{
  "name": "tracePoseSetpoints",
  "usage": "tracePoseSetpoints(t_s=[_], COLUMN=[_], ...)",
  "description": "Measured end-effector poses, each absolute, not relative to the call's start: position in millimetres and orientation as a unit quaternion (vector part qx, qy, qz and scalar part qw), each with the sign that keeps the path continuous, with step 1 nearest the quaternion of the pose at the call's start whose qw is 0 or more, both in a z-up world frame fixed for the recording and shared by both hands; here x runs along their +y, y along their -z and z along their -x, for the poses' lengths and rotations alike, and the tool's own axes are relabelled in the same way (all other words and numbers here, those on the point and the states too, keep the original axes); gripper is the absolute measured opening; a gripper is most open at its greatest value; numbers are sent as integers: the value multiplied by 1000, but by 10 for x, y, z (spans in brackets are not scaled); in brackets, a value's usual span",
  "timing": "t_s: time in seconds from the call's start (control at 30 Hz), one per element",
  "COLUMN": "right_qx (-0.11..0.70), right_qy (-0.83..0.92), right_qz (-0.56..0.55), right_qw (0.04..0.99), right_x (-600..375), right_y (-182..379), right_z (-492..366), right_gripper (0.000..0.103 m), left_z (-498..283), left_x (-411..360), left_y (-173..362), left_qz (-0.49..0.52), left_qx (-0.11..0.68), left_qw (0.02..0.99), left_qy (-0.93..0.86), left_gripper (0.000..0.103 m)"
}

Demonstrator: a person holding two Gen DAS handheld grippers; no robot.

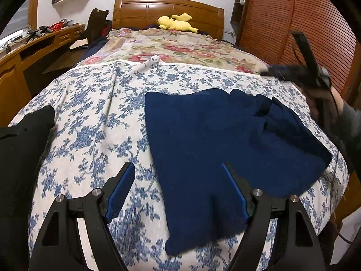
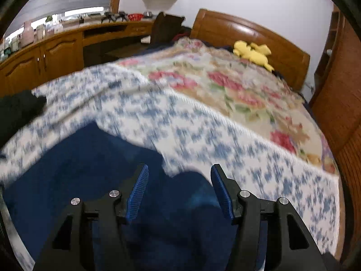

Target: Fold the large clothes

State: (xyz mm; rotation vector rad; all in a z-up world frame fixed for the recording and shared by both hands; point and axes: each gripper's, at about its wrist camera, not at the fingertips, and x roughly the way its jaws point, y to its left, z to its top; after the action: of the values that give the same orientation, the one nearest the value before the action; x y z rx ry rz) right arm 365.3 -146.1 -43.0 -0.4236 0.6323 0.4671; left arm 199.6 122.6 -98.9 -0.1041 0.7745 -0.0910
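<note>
A navy blue garment (image 1: 214, 140) lies partly folded on the blue-flowered bedspread (image 1: 94, 113), with its right side bunched up. My left gripper (image 1: 177, 168) hovers over the garment's near left edge, its jaws wide apart and nothing between the blue pads. In the right wrist view, the right gripper (image 2: 179, 169) is open above the same garment (image 2: 90, 169), whose far edge lies between the fingers without touching them. That view is blurred by motion. From the left wrist view the right gripper (image 1: 293, 72) shows as a dark blur above the bed's right side.
A black garment (image 1: 20, 146) lies at the bed's left edge. Farther up the bed are a rose-patterned blanket (image 1: 180, 47), a yellow plush toy (image 1: 176, 23) and the wooden headboard (image 1: 167, 9). A wooden desk (image 1: 33, 43) runs along the left, and a slatted wardrobe (image 1: 293, 22) stands on the right.
</note>
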Motion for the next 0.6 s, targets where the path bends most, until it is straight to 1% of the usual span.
tracePoseSetpoints(t_s=[0.07,0.23,0.37,0.43,0.5,0.53,0.57,0.6], right_qx=[333,364,402,415,423,428,434,438], right_qy=[-200,-147,-94,-85,-81,-79,-79,-80], right_qz=[212,166,131,107,87,79,73,68], right_qw=[897,905,901,900,898,897,895,893], right_x=[-1710,-2345,-2707,-2762,-2809,-2834,-2860,-2879], right_y=[569,722,897,980,1028,1026,1050,1073], right_z=[-3658,-3679,-3897,-4074,-4207,-4230,-4277,-4312], right_gripper=[59,59,59,59,59,59,59,59], left_z=[-2071,-2295,-2675,-2877,-3132,-3252,-3408,-3502], left_x=[1202,1190,1171,1207,1251,1266,1285,1290], left_y=[982,937,893,900,942,977,1036,1081], left_qz=[42,20,-11,-11,-9,-10,-13,-13], left_qx=[377,368,367,370,379,387,398,404], left_qw=[924,928,929,927,924,921,916,913], left_qy=[43,46,51,52,53,50,45,45], left_gripper=[78,78,78,78,76,71,70,69])
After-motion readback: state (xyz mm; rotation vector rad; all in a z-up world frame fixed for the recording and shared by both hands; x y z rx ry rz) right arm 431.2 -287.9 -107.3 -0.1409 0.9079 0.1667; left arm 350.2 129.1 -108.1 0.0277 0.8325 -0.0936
